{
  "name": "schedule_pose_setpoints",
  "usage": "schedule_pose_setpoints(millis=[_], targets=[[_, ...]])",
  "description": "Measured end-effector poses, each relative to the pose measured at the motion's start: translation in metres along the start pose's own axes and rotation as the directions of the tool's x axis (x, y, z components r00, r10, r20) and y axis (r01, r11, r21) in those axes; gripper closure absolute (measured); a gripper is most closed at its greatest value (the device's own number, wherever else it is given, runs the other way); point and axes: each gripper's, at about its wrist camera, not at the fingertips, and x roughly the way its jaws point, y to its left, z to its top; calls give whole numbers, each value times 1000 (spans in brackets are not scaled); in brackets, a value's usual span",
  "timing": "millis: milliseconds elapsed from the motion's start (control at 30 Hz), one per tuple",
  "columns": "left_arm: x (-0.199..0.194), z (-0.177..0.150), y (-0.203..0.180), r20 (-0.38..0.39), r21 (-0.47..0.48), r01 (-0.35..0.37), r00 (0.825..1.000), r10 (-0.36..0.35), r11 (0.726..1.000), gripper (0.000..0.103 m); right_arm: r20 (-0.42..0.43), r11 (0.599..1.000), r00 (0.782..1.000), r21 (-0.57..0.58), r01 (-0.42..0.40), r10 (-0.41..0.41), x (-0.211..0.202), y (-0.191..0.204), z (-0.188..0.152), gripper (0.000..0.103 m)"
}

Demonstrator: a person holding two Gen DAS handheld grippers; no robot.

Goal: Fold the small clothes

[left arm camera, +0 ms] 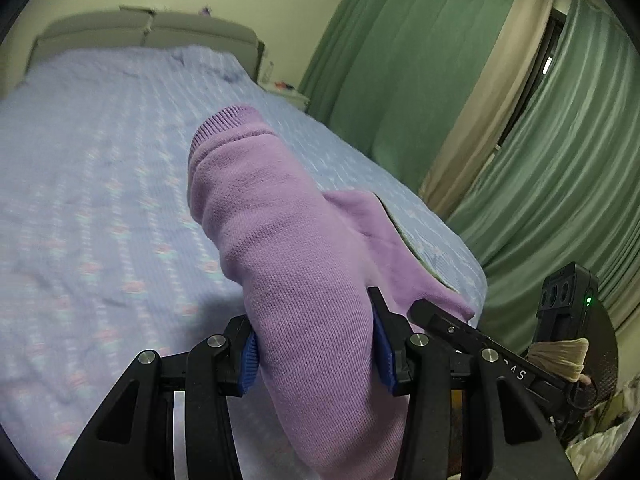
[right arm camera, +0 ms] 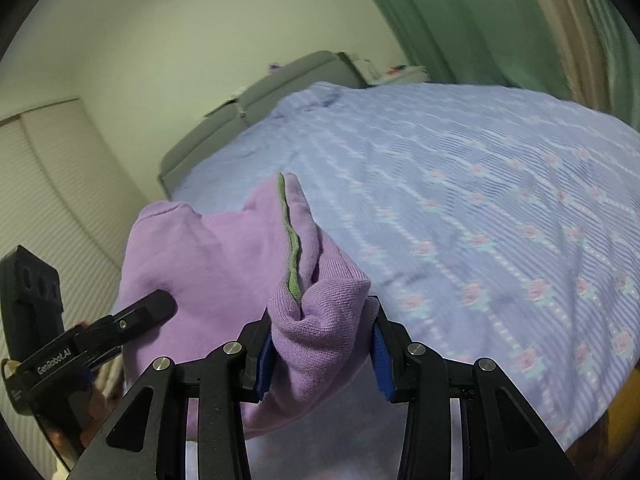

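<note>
A small purple knit garment (left arm camera: 280, 240) hangs between both grippers above the bed. My left gripper (left arm camera: 316, 356) is shut on a thick bunched part of it, which rises ahead of the blue pads. My right gripper (right arm camera: 322, 350) is shut on another bunched corner of the purple garment (right arm camera: 224, 256), beside a green trimmed edge (right arm camera: 292, 248). The right gripper shows in the left wrist view (left arm camera: 472, 332) just to the right. The left gripper shows in the right wrist view (right arm camera: 132, 316) at the lower left.
The bed (left arm camera: 100, 180) has a lilac flowered cover and a grey headboard (left arm camera: 148, 32). Green curtains (left arm camera: 560, 184) hang along the right side. A small nightstand (left arm camera: 288, 94) stands by the headboard. A ribbed white wardrobe door (right arm camera: 52, 184) is at the left.
</note>
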Motion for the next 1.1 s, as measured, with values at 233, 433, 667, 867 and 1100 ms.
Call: schedule_pose_setpoints(millis=[233, 433, 667, 867, 1100], targets=[[-89, -3, 11, 101, 28, -111, 989, 108, 993, 56, 3, 989, 993, -87, -120, 121, -18, 69, -14, 62], [-157, -2, 32, 166, 2, -195, 967, 192, 981, 56, -7, 961, 976, -172, -218, 220, -26, 132, -26, 62], [-230, -6, 72, 213, -23, -297, 931, 295, 955, 56, -44, 915, 943, -229, -331, 330, -19, 208, -43, 62], [-284, -1, 121, 210, -49, -373, 903, 375, 926, 56, -93, 871, 910, -265, -414, 404, -5, 277, -60, 62], [-331, 18, 166, 205, -15, -455, 870, 449, 890, 56, -149, 809, 874, -331, -485, 463, 13, 362, -75, 62]])
